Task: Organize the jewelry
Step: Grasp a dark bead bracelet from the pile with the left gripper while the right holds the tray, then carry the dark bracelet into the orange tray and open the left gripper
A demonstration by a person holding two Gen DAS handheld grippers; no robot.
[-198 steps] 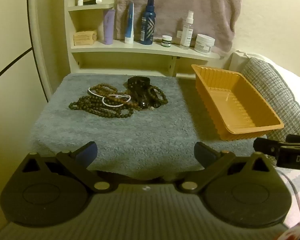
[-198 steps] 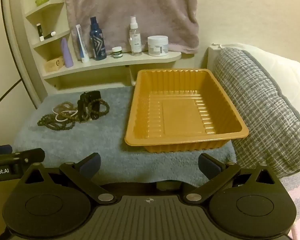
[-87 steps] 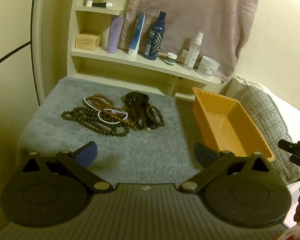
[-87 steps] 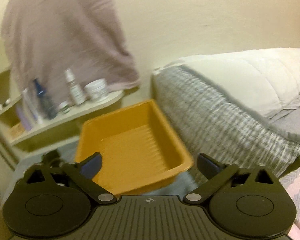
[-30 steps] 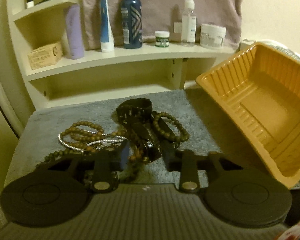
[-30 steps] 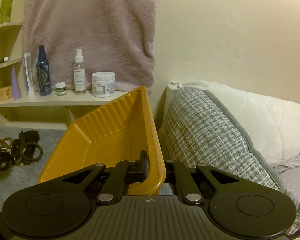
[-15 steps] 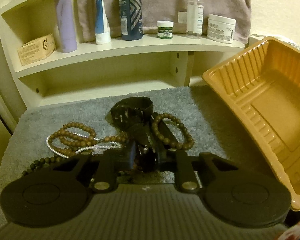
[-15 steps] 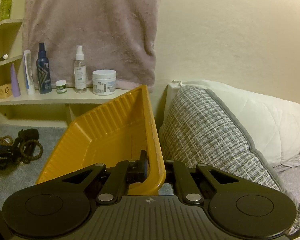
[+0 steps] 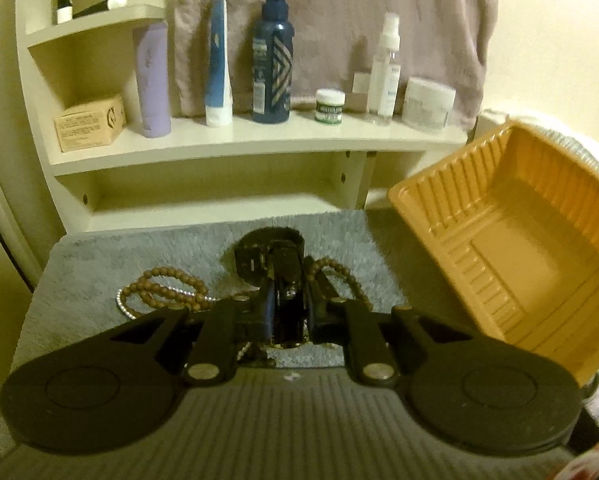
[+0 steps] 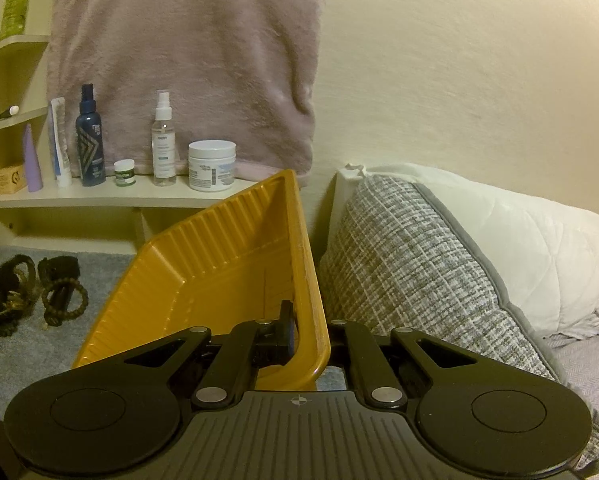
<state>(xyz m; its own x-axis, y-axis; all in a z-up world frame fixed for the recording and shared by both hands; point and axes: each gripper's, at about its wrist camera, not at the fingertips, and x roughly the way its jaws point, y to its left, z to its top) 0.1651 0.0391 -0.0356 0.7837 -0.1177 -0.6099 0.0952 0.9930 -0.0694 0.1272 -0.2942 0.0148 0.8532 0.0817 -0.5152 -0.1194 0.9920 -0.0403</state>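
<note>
**First piece pinched, tray empty**

Grey plush mat (image 9: 99,256) covers the surface I am working over, with a pale shelf unit (image 9: 235,144) of bottles and jars against the wall beyond it.

Nearest to me, my left claw (image 9: 285,308) has just been closing and now pinches a dark, strap-like piece, a black band (image 9: 285,264), between its pads. I cannot tell whether it is a watch or a bracelet. Its far loop reaches away from my fingertips over the mat. Whether it has fully left the mat I cannot tell.

My right claw (image 10: 299,340) is pressed tight on the near rim of the orange tray (image 10: 219,256), one finger inside the wall and one outside. It holds the tray tipped up, its open side facing the jewelry.

Just past my left fingertips lie the brown bead strands (image 9: 167,284) and a thin pearl-like strand (image 9: 125,306), tangled together on the mat. Another bead loop (image 9: 335,270) lies to the right of the band. The tray stands close beside this pile, on its right.

Judging from how things lie, the job is barely begun. The tray's ribbed floor shows nothing in it. One piece is gripped but not delivered. The bead strands and the pearl-like strand are all untouched. What remains is carrying each piece over the tray's rim, then setting the tray flat.
</note>
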